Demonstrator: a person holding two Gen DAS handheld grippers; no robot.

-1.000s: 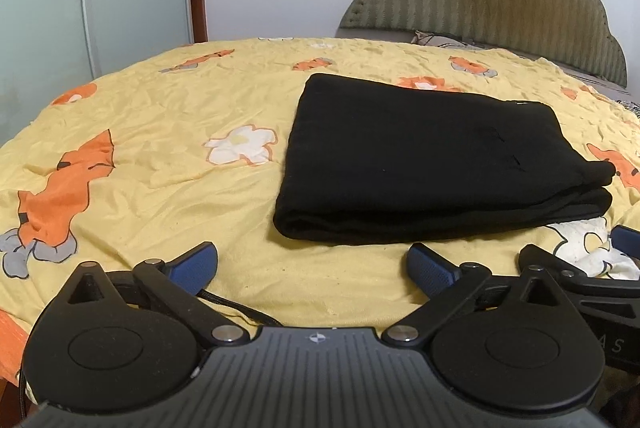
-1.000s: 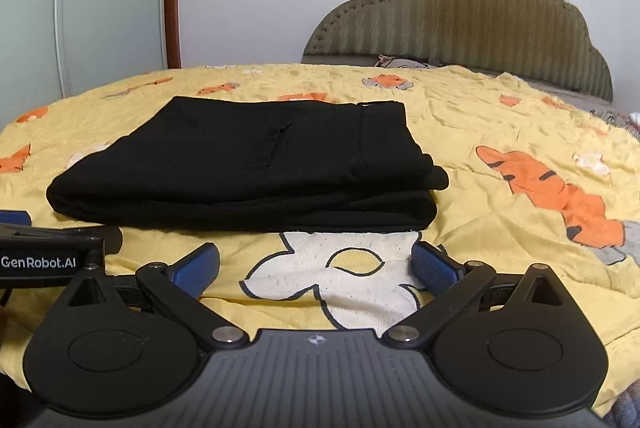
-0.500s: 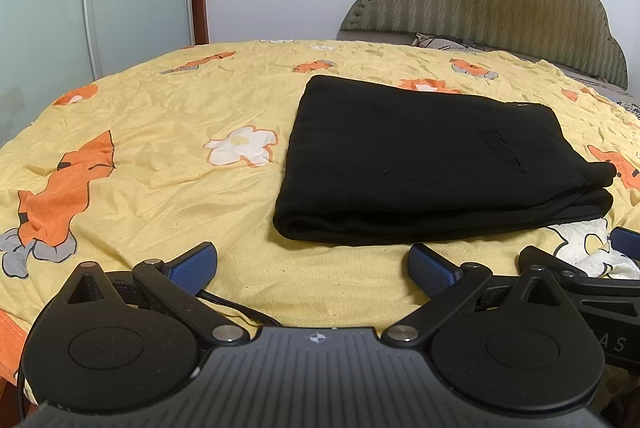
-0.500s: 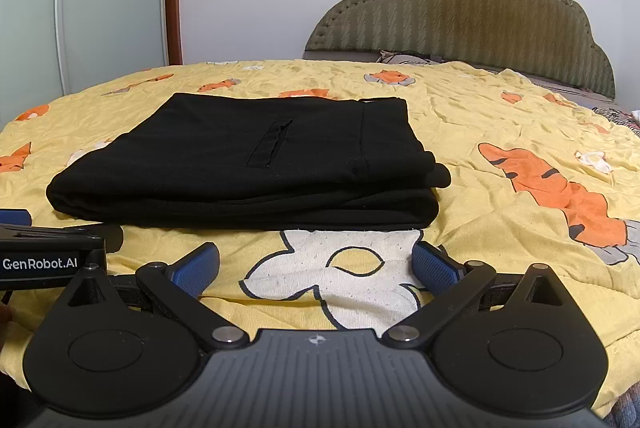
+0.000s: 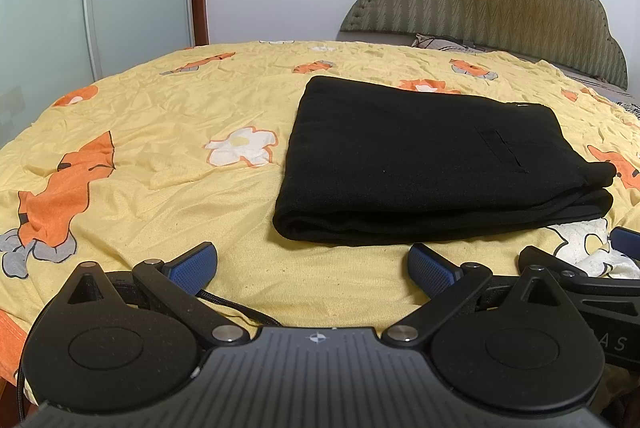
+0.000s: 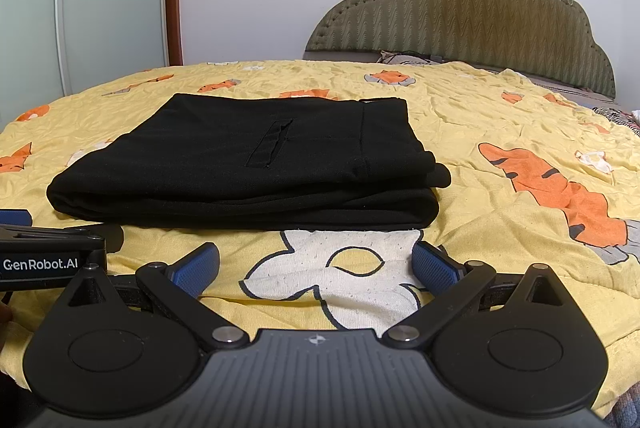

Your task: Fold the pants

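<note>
Moved: nothing I see; both cameras sit slightly higher.
Pants (image 5: 420, 164): folded flat on bed (image 5: 160, 132).
Left tongs (image 5: 312, 264): wide, empty.
Right tongs (image 6: 316, 264): wide, empty.
Advice: I withdraw without snagging the stack.

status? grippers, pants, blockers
Left gripper open, empty. Right gripper open, empty. Black pants folded flat on bedsheet, untouched. Nothing in the way.

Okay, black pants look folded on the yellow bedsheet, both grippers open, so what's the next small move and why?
Probably draw both grippers back and stop. The black fabric pants already lie as a neat stacked rectangle on the yellow flower-print bedsheet. The left gripper and right gripper are open, empty and short of the near edge, touching nothing.
</note>
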